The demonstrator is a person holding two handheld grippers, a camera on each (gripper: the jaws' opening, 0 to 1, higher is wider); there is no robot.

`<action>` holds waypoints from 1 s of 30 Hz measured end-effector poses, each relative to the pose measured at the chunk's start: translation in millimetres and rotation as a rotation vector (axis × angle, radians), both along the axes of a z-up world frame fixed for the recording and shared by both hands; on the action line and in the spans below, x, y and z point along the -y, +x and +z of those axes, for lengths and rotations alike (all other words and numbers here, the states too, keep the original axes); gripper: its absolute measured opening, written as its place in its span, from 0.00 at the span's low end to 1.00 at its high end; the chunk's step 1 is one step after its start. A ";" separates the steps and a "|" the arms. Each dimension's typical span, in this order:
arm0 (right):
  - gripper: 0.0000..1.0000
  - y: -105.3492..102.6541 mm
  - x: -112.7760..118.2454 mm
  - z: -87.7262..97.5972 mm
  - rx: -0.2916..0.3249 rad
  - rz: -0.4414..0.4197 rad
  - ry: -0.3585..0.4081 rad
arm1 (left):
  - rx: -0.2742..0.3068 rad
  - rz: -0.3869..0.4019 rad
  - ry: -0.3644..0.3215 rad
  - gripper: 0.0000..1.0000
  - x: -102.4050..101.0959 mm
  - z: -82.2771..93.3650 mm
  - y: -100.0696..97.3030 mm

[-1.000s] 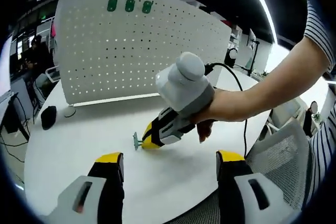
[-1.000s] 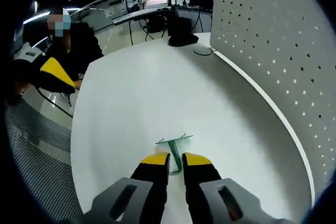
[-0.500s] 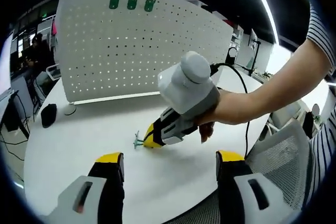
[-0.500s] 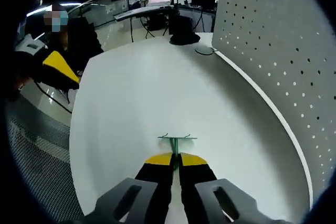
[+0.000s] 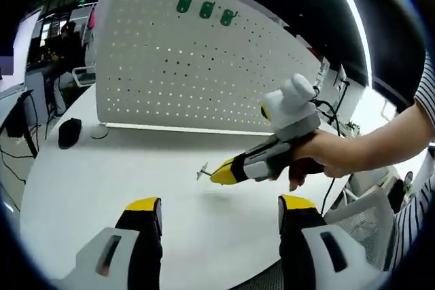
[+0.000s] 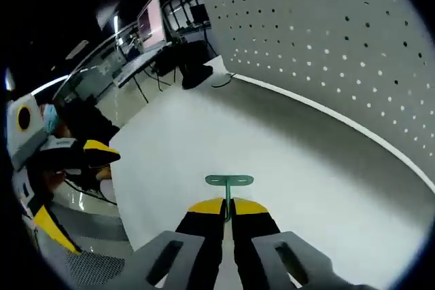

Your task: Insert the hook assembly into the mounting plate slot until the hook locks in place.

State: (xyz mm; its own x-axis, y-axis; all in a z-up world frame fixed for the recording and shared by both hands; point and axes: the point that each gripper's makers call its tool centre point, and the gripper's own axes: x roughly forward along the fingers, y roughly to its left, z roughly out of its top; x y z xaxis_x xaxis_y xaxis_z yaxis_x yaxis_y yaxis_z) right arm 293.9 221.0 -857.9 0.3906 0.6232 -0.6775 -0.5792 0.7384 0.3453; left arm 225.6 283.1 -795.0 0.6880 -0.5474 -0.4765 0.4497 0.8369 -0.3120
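The green hook assembly point(image 6: 229, 183) has its stem hidden between the right tool's point(image 6: 228, 206) closed jaws; at the frame's middle in the left gripper view it is too small to make out.

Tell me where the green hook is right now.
The green hook is clamped in the right gripper, lifted above the white table; in the left gripper view it shows mid-frame, before the pegboard.

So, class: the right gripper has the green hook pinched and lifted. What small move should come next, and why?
Probably carry the green hook toward the perforated white board. The right gripper is shut on it above the table, well short of the board, where three green hooks already hang.
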 end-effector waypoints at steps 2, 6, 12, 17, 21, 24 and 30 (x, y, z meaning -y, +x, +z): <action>0.01 -1.9 4.9 11.3 0.020 -0.009 0.019 | 0.010 0.005 0.004 0.68 -5.1 2.9 5.4; 0.01 -11.9 9.0 30.9 -0.001 -0.047 0.085 | 0.030 0.022 -0.013 0.66 -12.7 11.6 21.0; 0.01 -28.5 11.4 52.6 -0.086 -0.116 0.205 | 0.060 -0.030 -0.076 0.63 1.7 26.8 38.8; 0.01 -38.7 13.8 68.0 -0.139 -0.169 0.307 | 0.059 -0.095 -0.110 0.54 17.8 31.1 42.3; 0.01 -45.2 12.4 83.0 -0.184 -0.206 0.402 | 0.078 -0.151 -0.134 0.46 33.0 39.6 43.6; 0.01 -51.6 13.6 90.4 -0.199 -0.210 0.433 | 0.116 -0.217 -0.154 0.34 46.9 49.6 41.9; 0.01 -59.5 14.9 99.0 -0.274 -0.256 0.539 | 0.110 -0.278 -0.182 0.30 59.1 54.2 37.8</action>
